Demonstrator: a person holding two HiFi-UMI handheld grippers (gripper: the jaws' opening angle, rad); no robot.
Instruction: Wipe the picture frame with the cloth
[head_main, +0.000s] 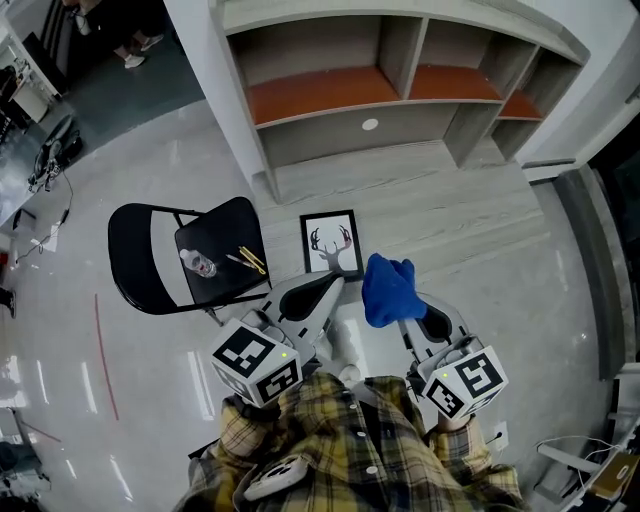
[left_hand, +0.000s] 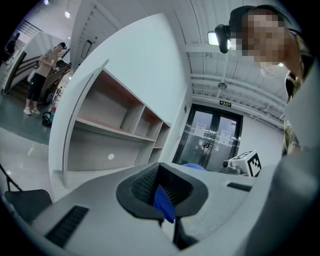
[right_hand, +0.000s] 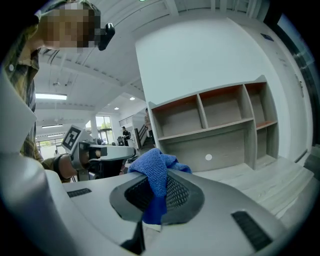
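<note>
1. Picture frame (head_main: 331, 244): deer print, sits on the pale wood platform (head_main: 450, 215) before the shelf unit (head_main: 400, 95), just beside a black chair (head_main: 215, 255).
2. Cloth (head_main: 389, 290): blue and bunched, clamped between the closed fingers of the right gripper (head_main: 420, 322), near the frame's lower right corner. Contact cannot be told.
3. Left gripper (head_main: 318, 292): fingers pressed together, with an unidentified blue sliver in the seam.

Status: cloth in hand; wiping judged not yet begun and all still to do.

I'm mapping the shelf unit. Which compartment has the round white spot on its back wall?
The wide lower compartment; the white spot sits mid-wall there. The smaller upper compartments have orange floors and bare backs.
</note>
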